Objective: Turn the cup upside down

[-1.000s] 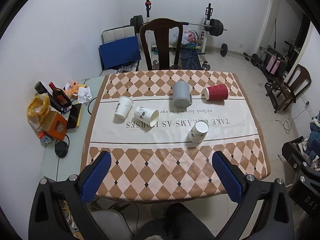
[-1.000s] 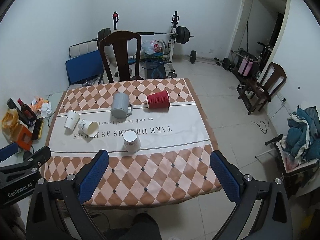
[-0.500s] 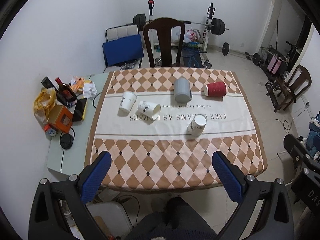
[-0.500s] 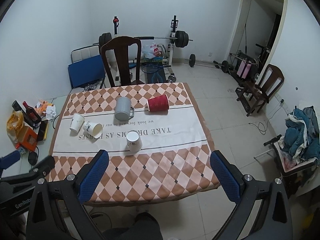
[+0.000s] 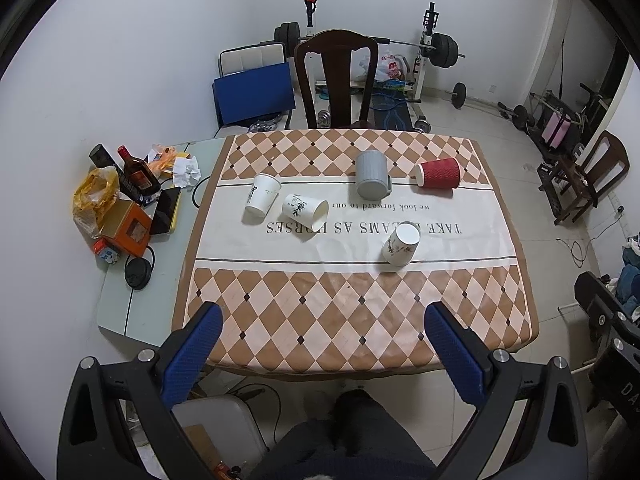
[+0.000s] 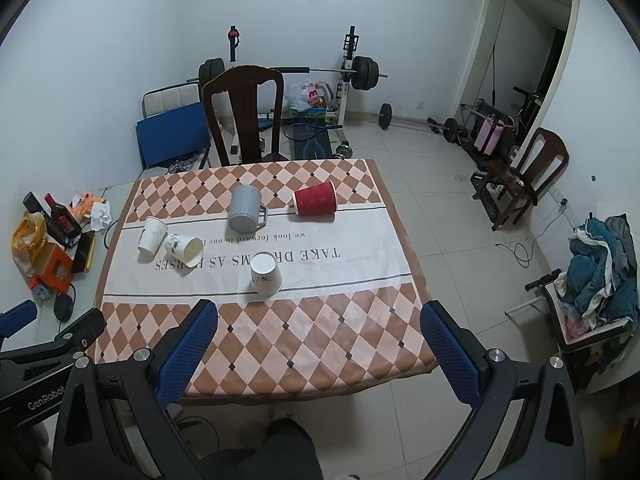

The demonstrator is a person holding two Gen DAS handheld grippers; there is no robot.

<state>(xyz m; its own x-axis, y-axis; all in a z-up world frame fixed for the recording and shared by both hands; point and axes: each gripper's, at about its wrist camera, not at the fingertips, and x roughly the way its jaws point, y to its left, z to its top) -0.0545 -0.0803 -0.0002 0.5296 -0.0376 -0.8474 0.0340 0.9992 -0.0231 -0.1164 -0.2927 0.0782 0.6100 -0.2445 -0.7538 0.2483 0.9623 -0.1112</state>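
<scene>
Several cups sit on the checkered tablecloth (image 5: 320, 320). A white paper cup (image 5: 262, 200) stands upright at the left. A second white cup (image 5: 306, 212) lies on its side beside it. A third white cup (image 5: 401, 245) stands upside down near the middle. A grey mug (image 5: 372, 180) stands upside down at the back. A red ribbed cup (image 5: 438, 174) lies on its side at the back right. My left gripper (image 5: 320, 352) is open and empty, held high over the table's near edge. My right gripper (image 6: 320, 348) is open and empty there too. The cups also show in the right wrist view: upright cup (image 6: 151, 235), lying cup (image 6: 185, 250), inverted cup (image 6: 266, 274), mug (image 6: 245, 214), red cup (image 6: 315, 199).
A side table (image 5: 132, 312) at the left holds a bottle (image 5: 136, 176), an orange box (image 5: 128, 228), bags and cables. A dark wooden chair (image 5: 336, 80) stands behind the table. Weight equipment (image 5: 436, 44) lines the back wall. Another chair (image 6: 524, 184) stands at the right.
Both grippers have pulled back and risen away from the table, so the table looks smaller and farther. The cups have not moved. Both grippers stay open.
</scene>
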